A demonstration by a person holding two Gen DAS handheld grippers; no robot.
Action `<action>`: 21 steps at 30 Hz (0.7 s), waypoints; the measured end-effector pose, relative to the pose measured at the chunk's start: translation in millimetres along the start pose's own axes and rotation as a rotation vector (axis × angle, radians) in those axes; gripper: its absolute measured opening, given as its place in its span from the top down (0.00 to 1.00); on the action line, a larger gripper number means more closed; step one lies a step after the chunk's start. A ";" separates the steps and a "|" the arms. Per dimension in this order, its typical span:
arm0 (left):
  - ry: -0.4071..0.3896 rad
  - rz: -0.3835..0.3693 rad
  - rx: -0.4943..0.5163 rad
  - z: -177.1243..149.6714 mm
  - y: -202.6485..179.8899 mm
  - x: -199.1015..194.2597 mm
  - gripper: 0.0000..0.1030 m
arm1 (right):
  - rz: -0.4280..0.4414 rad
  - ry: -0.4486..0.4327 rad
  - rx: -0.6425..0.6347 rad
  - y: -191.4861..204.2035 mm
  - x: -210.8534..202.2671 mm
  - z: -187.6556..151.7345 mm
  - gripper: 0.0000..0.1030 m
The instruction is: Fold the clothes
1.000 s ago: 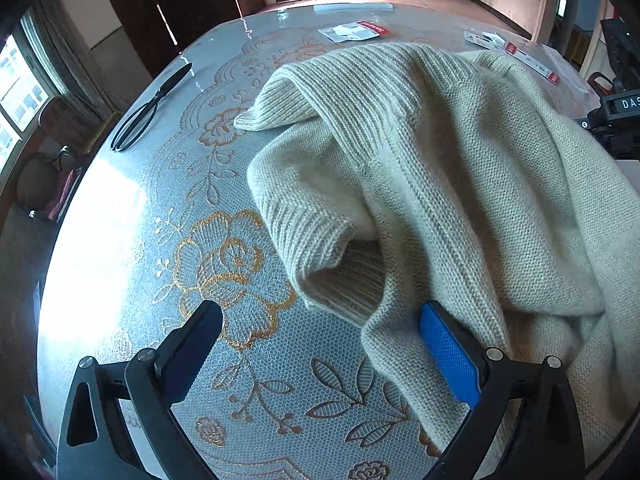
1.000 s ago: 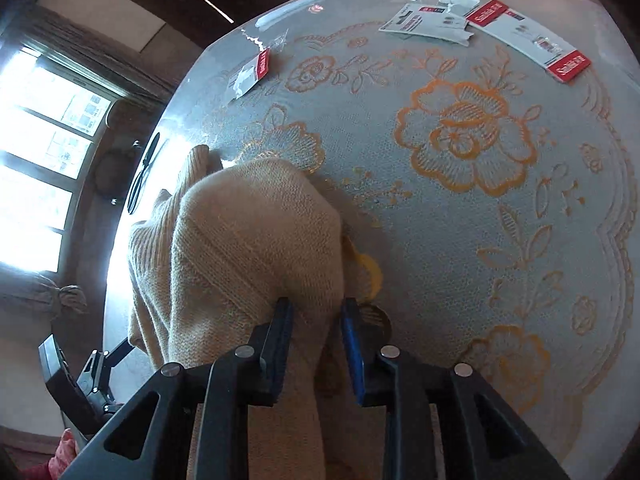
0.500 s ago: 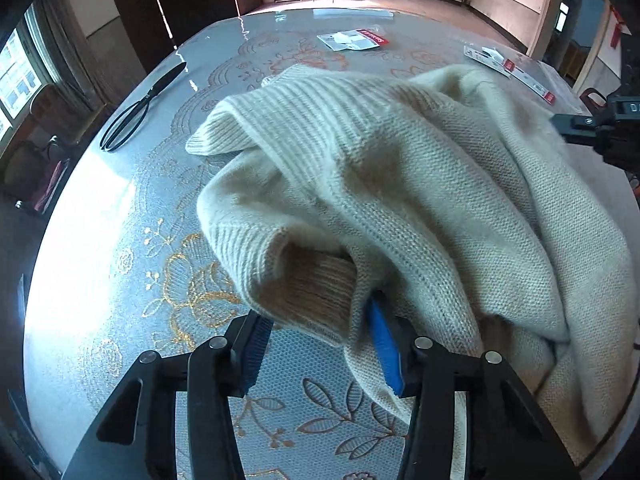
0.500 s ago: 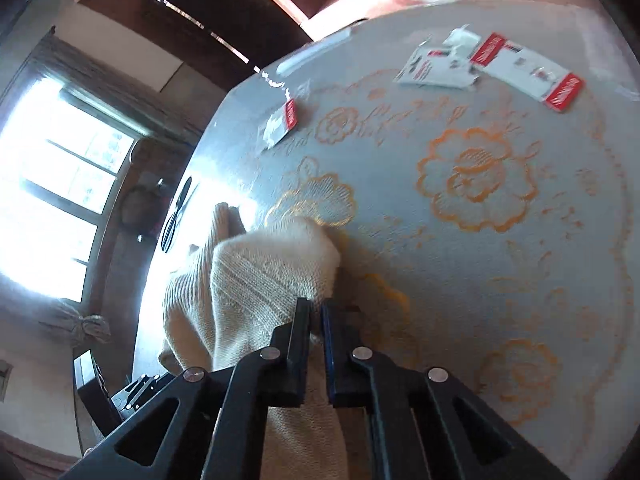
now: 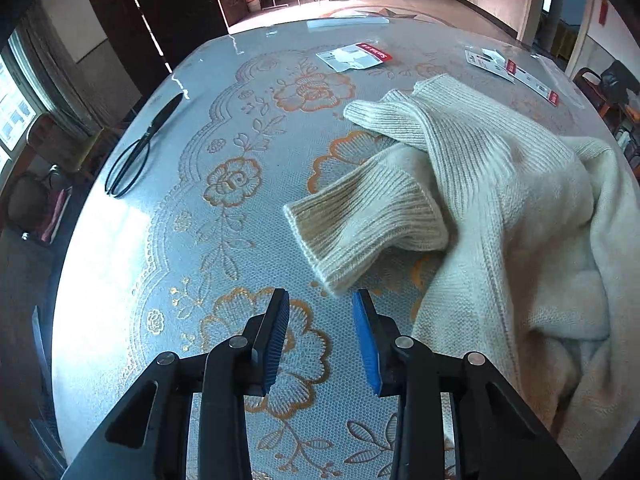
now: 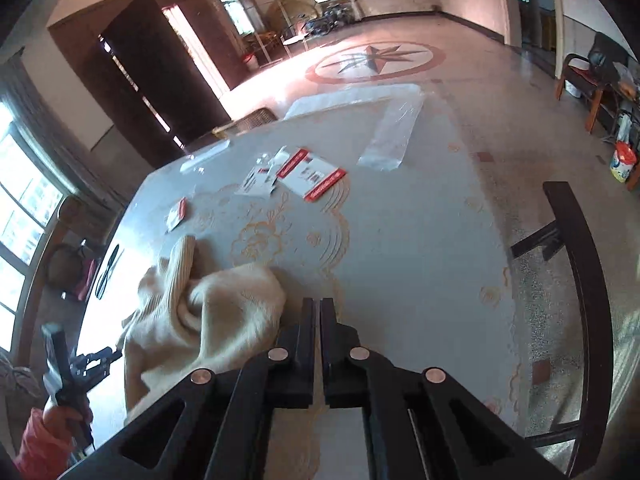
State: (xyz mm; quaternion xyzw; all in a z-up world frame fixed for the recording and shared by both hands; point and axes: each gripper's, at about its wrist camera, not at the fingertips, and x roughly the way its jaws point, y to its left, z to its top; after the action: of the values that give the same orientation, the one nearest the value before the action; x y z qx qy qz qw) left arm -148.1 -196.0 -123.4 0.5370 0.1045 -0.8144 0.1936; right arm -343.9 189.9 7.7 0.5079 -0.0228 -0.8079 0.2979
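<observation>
One cream ribbed-knit sweater [image 5: 520, 208] lies bunched on the oval tabletop covered with a grey lace cloth with orange flowers [image 5: 240, 184], gathered toward the right edge as my left wrist view shows it. It is not folded: the body is heaped in loose ridges, one ribbed cuff [image 5: 360, 224] points toward the left gripper, and a second ribbed end [image 5: 384, 116] lies beyond it toward the far edge. No flat panel or squared outline is visible, so I judge that the folding proper remains to be carried out (spreading the garment flat would have to come before that).

Gripper states are as follows. My left gripper [image 5: 320, 336] has its blue-padded fingers parted to a moderate gap with nothing between them; the cuff lies just beyond the tips, not touching them as far as I can tell. My right gripper [image 6: 319, 320] has its fingers drawn together to a thin slit. Pale cloth runs beneath it in the right wrist view, but I cannot tell whether any knit is pinched in the slit.

The knit looks thick, soft and limp, holding rounded folds and no creases. Black scissors [image 5: 140, 152] lie near the left edge and red-and-white packets [image 5: 356, 56] near the far edge, both well apart from the sweater.
</observation>
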 end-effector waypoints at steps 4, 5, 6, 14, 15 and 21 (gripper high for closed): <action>0.005 -0.014 0.025 -0.7 -7.6 -0.2 0.42 | 0.102 0.125 -0.026 34.2 35.4 -51.4 0.78; 0.007 -0.017 0.031 -0.8 -9.5 -0.3 0.32 | 0.140 0.161 -0.013 41.6 45.0 -61.4 0.78; 0.008 -0.021 0.037 -1.0 -11.4 -0.3 0.32 | 0.169 0.192 -0.004 49.9 53.9 -71.6 0.78; -0.003 0.019 0.048 -12.8 -22.3 5.5 0.16 | 0.140 0.335 -0.148 113.2 81.7 -127.1 0.75; -0.009 0.031 0.046 -13.2 -23.6 5.1 0.16 | 0.127 0.334 -0.167 117.8 81.5 -130.1 0.75; 0.003 -0.094 -0.049 -15.8 -14.3 -1.7 0.16 | 0.164 0.284 -0.157 117.5 65.4 -135.9 0.75</action>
State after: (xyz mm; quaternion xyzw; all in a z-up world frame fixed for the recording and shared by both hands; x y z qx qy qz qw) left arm -140.4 -176.7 -128.8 0.5279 0.1497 -0.8189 0.1682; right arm -196.8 96.5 -70.9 0.5884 0.0411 -0.7005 0.4019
